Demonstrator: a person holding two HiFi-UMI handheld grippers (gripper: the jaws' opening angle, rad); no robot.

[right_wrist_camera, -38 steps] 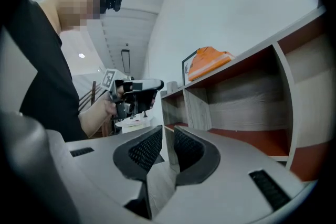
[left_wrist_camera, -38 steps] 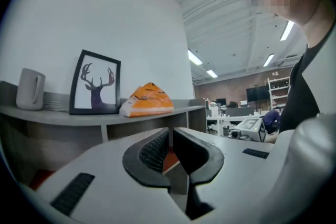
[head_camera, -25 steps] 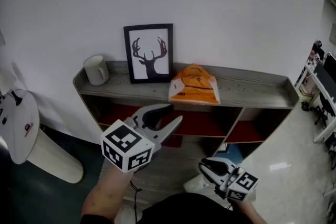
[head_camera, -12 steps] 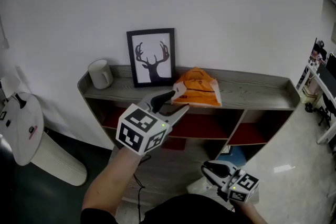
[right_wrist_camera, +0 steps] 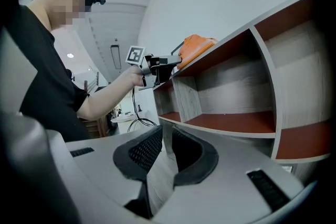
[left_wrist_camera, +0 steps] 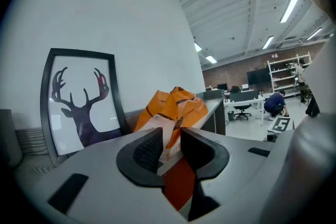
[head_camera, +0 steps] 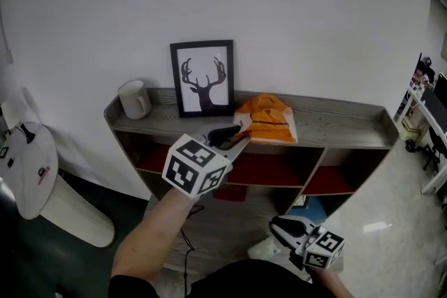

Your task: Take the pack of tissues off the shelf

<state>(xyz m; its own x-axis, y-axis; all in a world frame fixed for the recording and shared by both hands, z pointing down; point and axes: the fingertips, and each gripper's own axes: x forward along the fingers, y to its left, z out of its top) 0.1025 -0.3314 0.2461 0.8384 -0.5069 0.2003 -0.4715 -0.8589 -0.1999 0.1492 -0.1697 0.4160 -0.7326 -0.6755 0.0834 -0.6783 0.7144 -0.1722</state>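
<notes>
Left gripper [head_camera: 238, 136]: jaws closing on the near corner of the pack of tissues [head_camera: 269, 123], which lies on the shelf [head_camera: 335, 123] top at frame centre. Step in hand: grasp. Next: confirm hold, then lift clear. Right gripper [head_camera: 285, 227], lower right: jaws nearly together, empty.

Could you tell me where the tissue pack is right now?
In the head view the tissue pack lies on the shelf top, just right of the deer picture; the left gripper is closing its jaws on the pack's near corner.
</notes>
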